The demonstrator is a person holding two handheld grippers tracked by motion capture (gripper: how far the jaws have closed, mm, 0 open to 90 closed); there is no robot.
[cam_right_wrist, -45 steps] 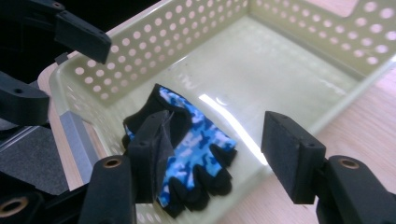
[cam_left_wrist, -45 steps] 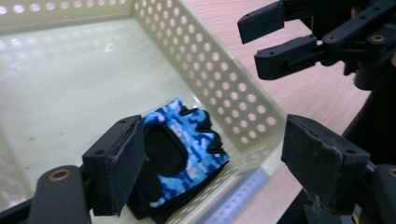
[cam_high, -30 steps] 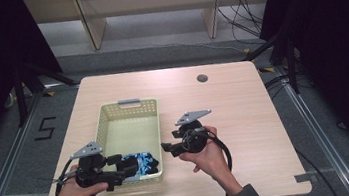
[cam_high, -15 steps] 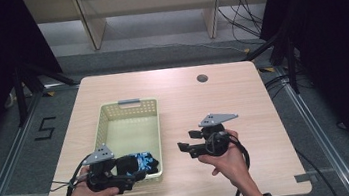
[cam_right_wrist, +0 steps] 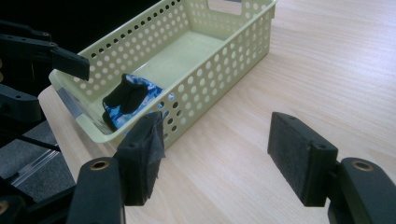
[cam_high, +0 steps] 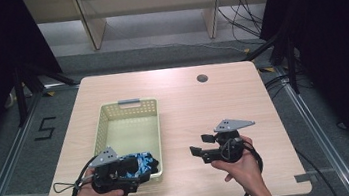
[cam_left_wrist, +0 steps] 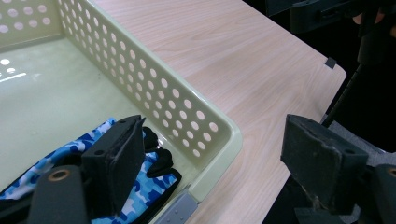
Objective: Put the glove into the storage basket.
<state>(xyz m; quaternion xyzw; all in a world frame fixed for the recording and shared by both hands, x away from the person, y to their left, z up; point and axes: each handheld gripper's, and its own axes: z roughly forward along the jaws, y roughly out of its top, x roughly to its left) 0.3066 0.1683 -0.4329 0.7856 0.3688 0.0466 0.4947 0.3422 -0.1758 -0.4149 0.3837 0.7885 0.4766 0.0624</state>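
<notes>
A blue camouflage cloth with black parts [cam_high: 142, 162] [cam_left_wrist: 140, 191] [cam_right_wrist: 127, 99] lies in the near right corner of a pale yellow perforated basket [cam_high: 152, 131] [cam_left_wrist: 205, 109] [cam_right_wrist: 233, 42]. My left gripper [cam_high: 139, 175] [cam_left_wrist: 217, 163] is open at that corner. One jaw stands inside the basket over the cloth and the other outside the wall, with nothing held. My right gripper [cam_high: 202, 145] [cam_right_wrist: 219, 158] is open and empty over bare table to the right of the basket, its jaws pointing left toward it.
The wooden table [cam_high: 188, 101] has a round cable hole [cam_high: 202, 78] at the back right. Its front edge runs just below both hands. The left gripper [cam_right_wrist: 46, 56] shows beyond the basket in the right gripper view. Shelving legs stand behind the table.
My right gripper has moved to the right, away from the basket and a little nearer the front edge. The left gripper has shifted slightly right at the basket's near corner. The cloth has stayed put.
</notes>
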